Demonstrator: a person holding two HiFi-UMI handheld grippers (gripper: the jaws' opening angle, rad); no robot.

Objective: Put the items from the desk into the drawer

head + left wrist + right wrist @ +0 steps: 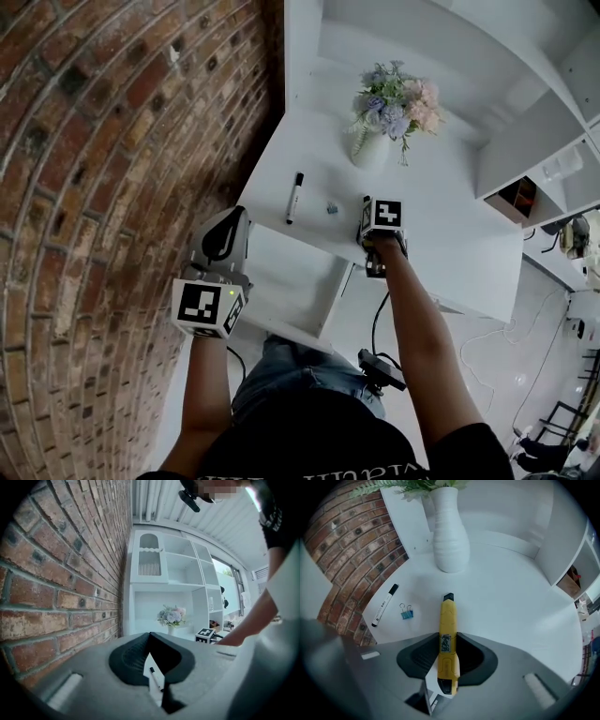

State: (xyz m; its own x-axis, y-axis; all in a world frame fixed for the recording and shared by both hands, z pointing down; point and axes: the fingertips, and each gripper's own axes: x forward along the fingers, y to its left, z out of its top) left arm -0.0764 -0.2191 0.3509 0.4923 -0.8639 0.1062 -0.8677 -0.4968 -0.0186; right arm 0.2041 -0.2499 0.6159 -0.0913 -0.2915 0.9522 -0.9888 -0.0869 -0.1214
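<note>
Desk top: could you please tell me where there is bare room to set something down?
Free: the right half of the desk, between vase and shelf unit, and the open drawer, which looks bare. Crowded: front left, where marker, clip and knife cluster.

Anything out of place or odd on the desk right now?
Nothing stands out. The vase stands upright, the marker and binder clip lie flat and apart on the desk, and the yellow utility knife sits straight in the right tongs. No spill or damage visible.

Brick wall (94, 187) rough, matt; surface (450, 216) smooth white, slight sheen; vase (449, 531) ribbed, matt white; knife (447, 634) smooth yellow plastic
</note>
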